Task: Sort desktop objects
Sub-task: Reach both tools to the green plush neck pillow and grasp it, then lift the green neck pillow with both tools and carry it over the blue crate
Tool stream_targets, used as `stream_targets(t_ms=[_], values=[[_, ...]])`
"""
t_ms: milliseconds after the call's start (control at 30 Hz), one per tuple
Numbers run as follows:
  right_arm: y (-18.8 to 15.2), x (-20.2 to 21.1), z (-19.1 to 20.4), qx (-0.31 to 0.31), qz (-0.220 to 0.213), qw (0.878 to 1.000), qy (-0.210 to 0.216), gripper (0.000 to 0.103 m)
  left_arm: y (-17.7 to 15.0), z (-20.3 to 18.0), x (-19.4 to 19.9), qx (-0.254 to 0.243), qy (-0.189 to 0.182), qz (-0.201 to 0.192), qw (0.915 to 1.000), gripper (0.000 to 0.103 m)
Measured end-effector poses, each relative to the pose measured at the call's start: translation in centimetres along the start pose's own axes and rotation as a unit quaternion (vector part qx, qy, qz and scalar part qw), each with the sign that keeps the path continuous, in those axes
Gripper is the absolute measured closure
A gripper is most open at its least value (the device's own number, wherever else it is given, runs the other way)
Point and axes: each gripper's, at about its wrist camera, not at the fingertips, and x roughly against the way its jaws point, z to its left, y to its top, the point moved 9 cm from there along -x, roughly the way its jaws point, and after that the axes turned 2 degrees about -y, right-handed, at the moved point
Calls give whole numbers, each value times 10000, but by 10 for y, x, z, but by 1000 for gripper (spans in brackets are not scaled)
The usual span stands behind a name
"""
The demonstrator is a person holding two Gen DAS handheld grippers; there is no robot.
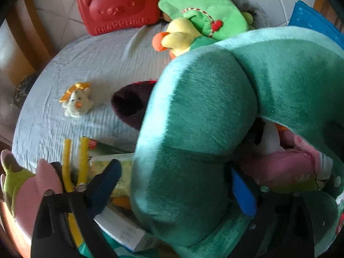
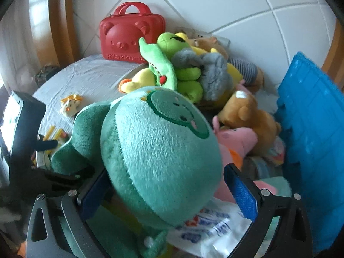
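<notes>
A big teal plush pillow fills both views; it also shows in the right wrist view. My left gripper is shut on one end of it, blue pads pressing its sides. My right gripper is shut on the other end, which bears an embroidered face. The left gripper's black body shows at the left of the right wrist view. The pillow is held above the cluttered table.
A red bear case stands at the back wall. A pile of plush toys lies behind the pillow, with a pink pig and brown bear. A blue crate stands right. A small white chick lies on the grey cloth.
</notes>
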Motion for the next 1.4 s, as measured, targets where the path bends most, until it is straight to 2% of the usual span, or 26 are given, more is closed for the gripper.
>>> stream_targets(t_ms=[233,300,433,767,933,967,1033,1067,1100,1233,1267,1300,1333,1367,1400], values=[[1,-17,6,-34,-164,9998,50,0,3,-1,5,-67,34,-130,9999,32],[2,-16,6,-17,-185,9998,62,5,3,-1,9,-107,72,-188,9997,36],[5,1,-1,-210,-314,9990,220,11,8,-4,30,-151,12,-401,9991,39],[12,55,-36,-583,-793,9946,331,12,28,-33,86,-416,-73,-1010,9940,40],[25,88,-52,-632,-1117,9910,391,12,47,-49,129,-485,-27,-1404,9889,47],[28,96,-55,-619,-1202,9901,385,12,50,-54,137,-508,-38,-1484,9876,50],[35,113,-61,-584,-1374,9882,351,12,56,-64,153,-561,-88,-1641,9848,65],[37,123,-65,-564,-1468,9871,312,12,59,-69,162,-587,-112,-1720,9833,85],[40,132,-68,-544,-1562,9858,273,13,61,-73,165,-594,-123,-1722,9832,90],[42,155,-82,-665,-1649,9841,-7,15,63,-82,158,-652,-318,-1466,9865,90],[39,156,-86,-726,-1607,9843,-88,15,62,-84,155,-675,-388,-1388,9873,84],[35,155,-90,-805,-1514,9851,-147,15,59,-86,147,-682,-507,-1250,9885,66],[29,151,-94,-883,-1388,9862,-168,15,55,-88,139,-697,-595,-1150,9891,57],[22,146,-99,-967,-1268,9871,-171,15,52,-91,132,-718,-656,-1085,9893,36],[14,140,-104,-1058,-1152,9875,-172,15,48,-93,125,-740,-716,-1020,9894,25]])
